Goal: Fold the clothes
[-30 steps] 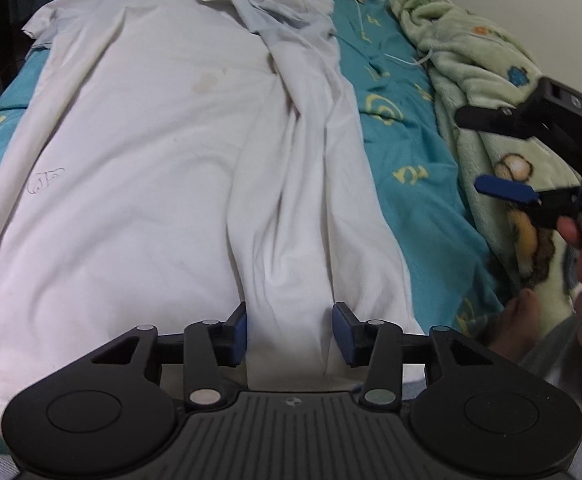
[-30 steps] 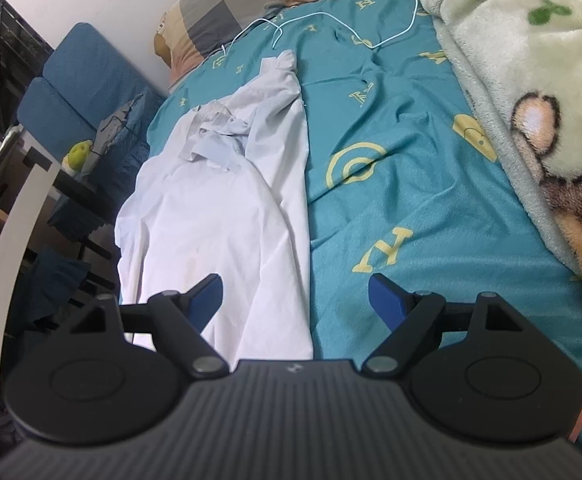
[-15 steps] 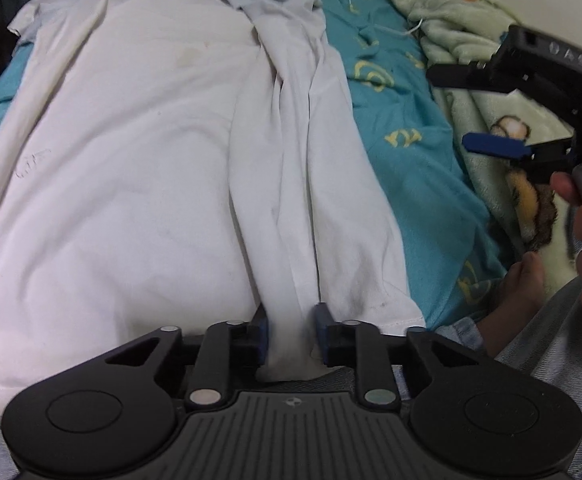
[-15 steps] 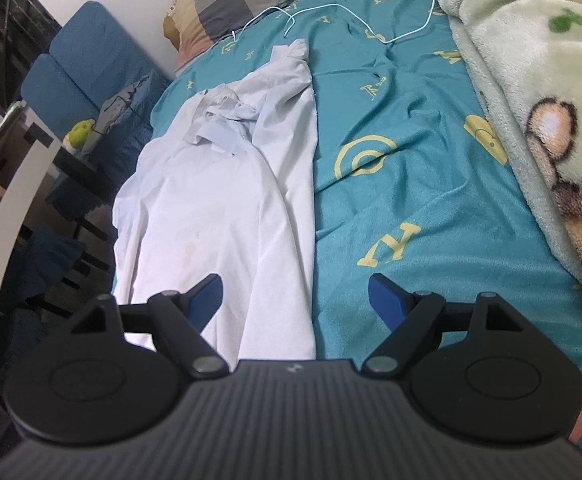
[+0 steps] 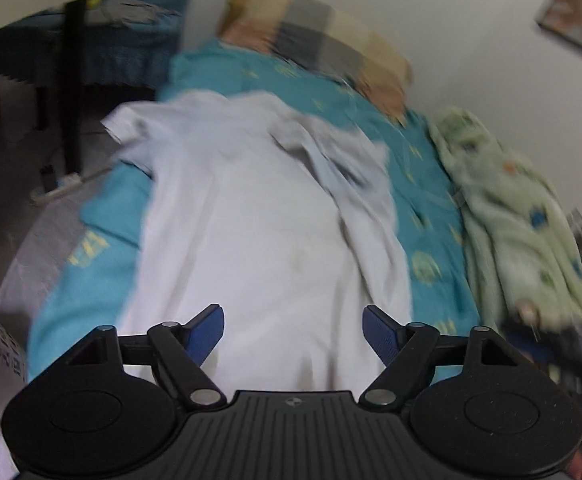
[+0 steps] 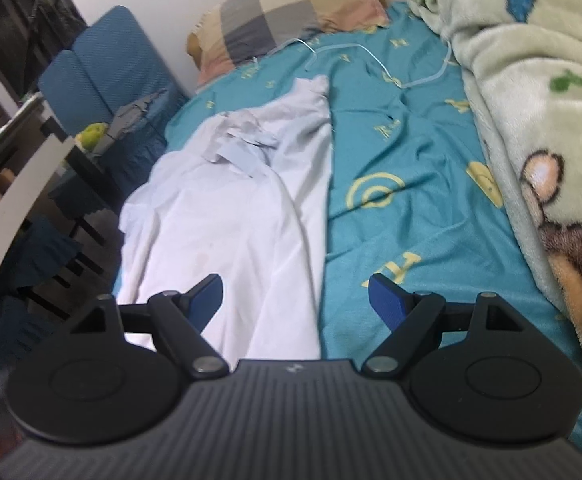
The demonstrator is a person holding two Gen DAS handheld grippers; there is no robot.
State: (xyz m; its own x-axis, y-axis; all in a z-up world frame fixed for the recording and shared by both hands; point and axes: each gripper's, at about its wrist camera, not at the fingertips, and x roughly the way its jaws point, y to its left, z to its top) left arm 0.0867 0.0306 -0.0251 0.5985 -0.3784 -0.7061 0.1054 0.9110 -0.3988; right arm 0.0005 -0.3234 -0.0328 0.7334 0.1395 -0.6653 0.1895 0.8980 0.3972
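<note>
- My right gripper (image 6: 293, 300) hangs over the bed, jaws spread wide, nothing between them.
- A white shirt (image 6: 235, 216) lies rumpled along the teal sheet (image 6: 403, 216), collar bunched at the far end.
- Its right edge runs between my blue pads (image 6: 385, 300).
- Checked pillow (image 6: 287, 12) at the head, a thin white cable (image 6: 371, 60) just below it.
- Green fleece blanket (image 6: 531, 92) heaped along the right.
- Blue chair (image 6: 103, 68) off left.

A home bedroom: bed (image 6: 411, 216) with checked pillow (image 6: 291, 4) and fleece blanket (image 6: 539, 92)
</note>
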